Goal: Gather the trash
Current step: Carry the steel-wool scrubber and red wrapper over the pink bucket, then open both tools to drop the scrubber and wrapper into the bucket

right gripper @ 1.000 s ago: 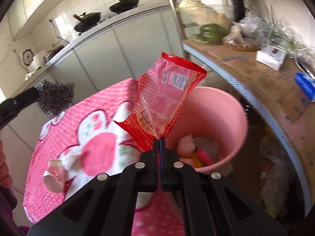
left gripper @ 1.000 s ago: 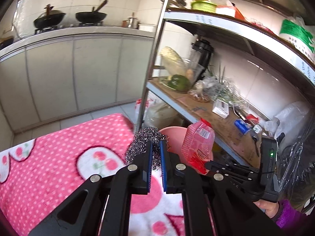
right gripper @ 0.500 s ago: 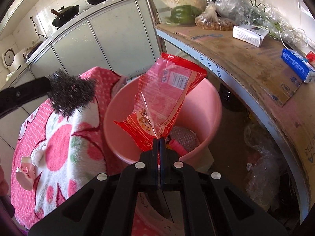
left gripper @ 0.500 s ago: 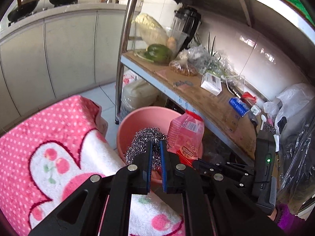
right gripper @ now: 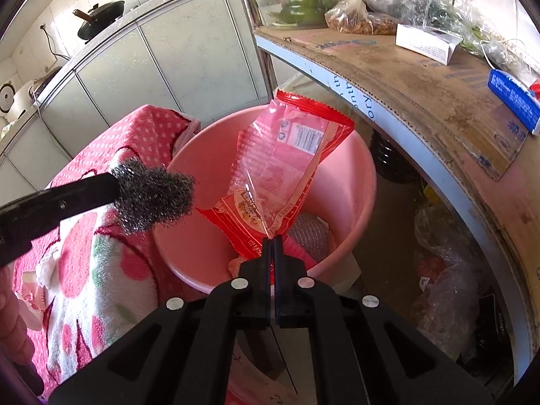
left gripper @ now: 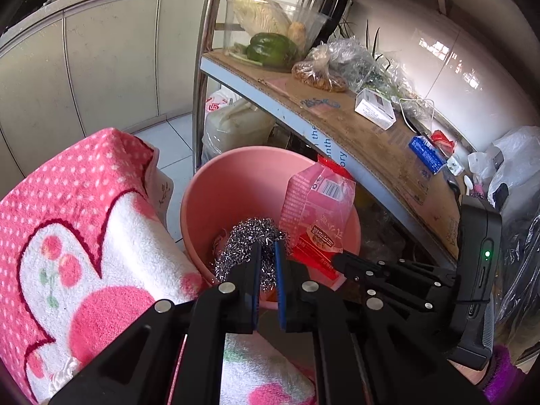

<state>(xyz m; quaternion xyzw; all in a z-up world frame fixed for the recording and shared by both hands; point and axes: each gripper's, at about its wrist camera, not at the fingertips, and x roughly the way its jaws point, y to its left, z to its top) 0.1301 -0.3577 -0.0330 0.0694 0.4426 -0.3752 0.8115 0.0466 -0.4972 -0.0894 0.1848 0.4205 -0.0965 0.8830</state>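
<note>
Trash goes into a pink bucket [left gripper: 216,202] standing on the floor between a metal shelf rack [left gripper: 371,141] and a table edge draped with a pink polka-dot towel [left gripper: 84,236]. Rack shelf lined with cardboard; on it a green pepper [left gripper: 270,49], bagged produce, a small white box [right gripper: 425,44] and a blue packet [right gripper: 513,101].

Bucket already holds scraps at its bottom, partly hidden.

Red snack wrapper [right gripper: 283,168] hangs over the bucket's mouth, upright, its lower corner pinched in the right gripper [right gripper: 272,239], whose jaws are clenched tight on it.

Steel wool scrubber [left gripper: 251,243] sits above the bucket's near rim, just beside the wrapper, apart from it. Left gripper [left gripper: 266,246] grasps it, the wire bulging out past the blue pads [left gripper: 280,270].
</note>
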